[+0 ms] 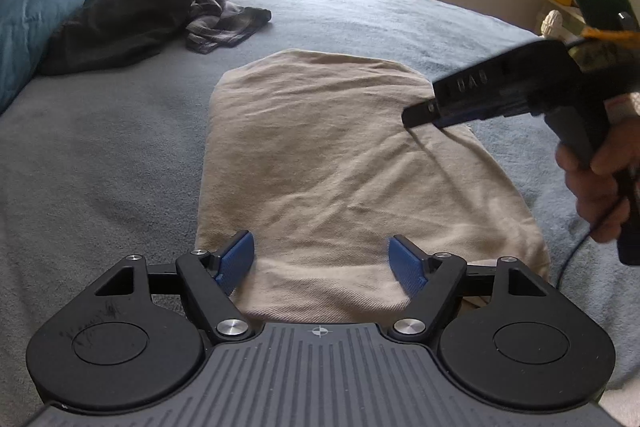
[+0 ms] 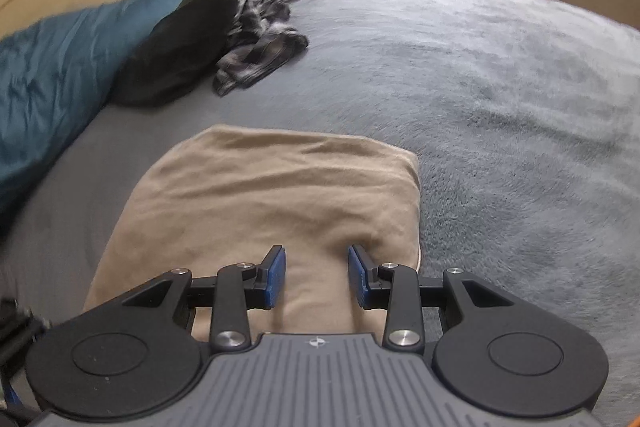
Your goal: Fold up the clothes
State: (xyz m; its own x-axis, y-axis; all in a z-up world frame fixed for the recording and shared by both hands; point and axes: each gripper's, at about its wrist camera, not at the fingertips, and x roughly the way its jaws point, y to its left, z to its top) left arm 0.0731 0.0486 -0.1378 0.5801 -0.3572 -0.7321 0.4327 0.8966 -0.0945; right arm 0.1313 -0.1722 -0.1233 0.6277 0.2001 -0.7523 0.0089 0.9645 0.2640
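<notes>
both sets of fingers are hanging over the tan garment (image 1: 320, 155) rn, neither one gripping anything. left gripper (image 1: 321, 259) is sitting wide open, blue pads (image 1: 236, 259) spread well apart w/ bare cloth showing between them, nothing pinched. near hem of the garment is lying just beyond and under those tips, so it's looking like it's lined up to take that edge, prob for the next fold.

right gripper (image 2: 316, 277) is standing partly open, narrower gap than the left, pads (image 2: 274, 277) apart and cloth running between them but not clamped. from the left cam its tip is hovering at the garment's right edge, touching or just above, can't tell which. the person's hand (image 1: 600, 183) is squeezing its handle.

garment is already lying as a neat rectangle on the grey bedspread (image 1: 100, 155), stretching away from both sets of tips. striped clothes (image 1: 224, 19) are waiting well beyond, far left of the fingers, by the dark pillow (image 1: 128, 15).
</notes>
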